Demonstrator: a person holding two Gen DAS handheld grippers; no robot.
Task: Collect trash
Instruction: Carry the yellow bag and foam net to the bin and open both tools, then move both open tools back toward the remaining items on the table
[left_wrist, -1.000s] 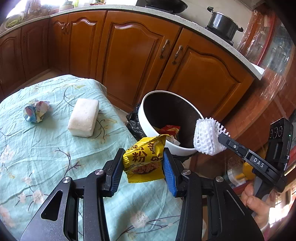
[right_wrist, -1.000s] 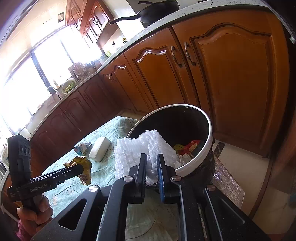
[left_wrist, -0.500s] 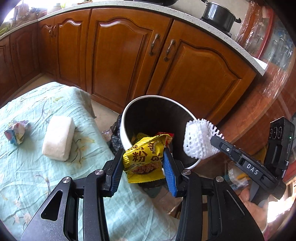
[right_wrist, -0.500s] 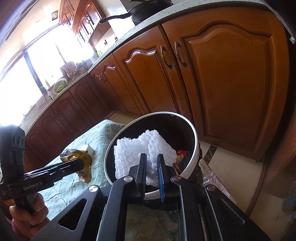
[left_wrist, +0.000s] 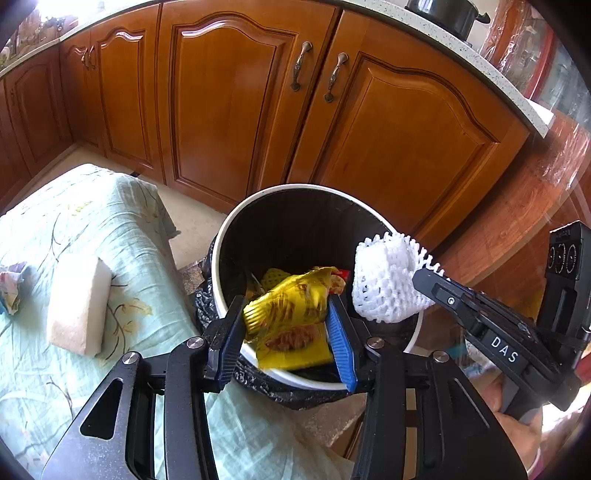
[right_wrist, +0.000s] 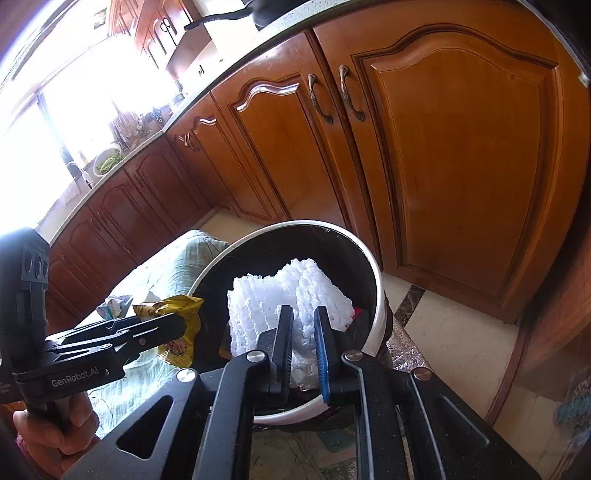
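The yellow wrapper (left_wrist: 286, 321) hangs over the bin (left_wrist: 236, 229), slipping between the left tool (left_wrist: 286, 328), whose jaws have just been opening. The right tool (right_wrist: 303, 345) is clamped on white foam netting (right_wrist: 288, 291) above the bin. A white block (left_wrist: 79, 306) and crumpled paper (left_wrist: 11, 284) remain on the bench (left_wrist: 55, 387).

Crumpled yellow snack wrapper (left_wrist: 291, 314) and white foam net (left_wrist: 384, 280) above white-rimmed, black-lined trash bin (left_wrist: 295, 192)
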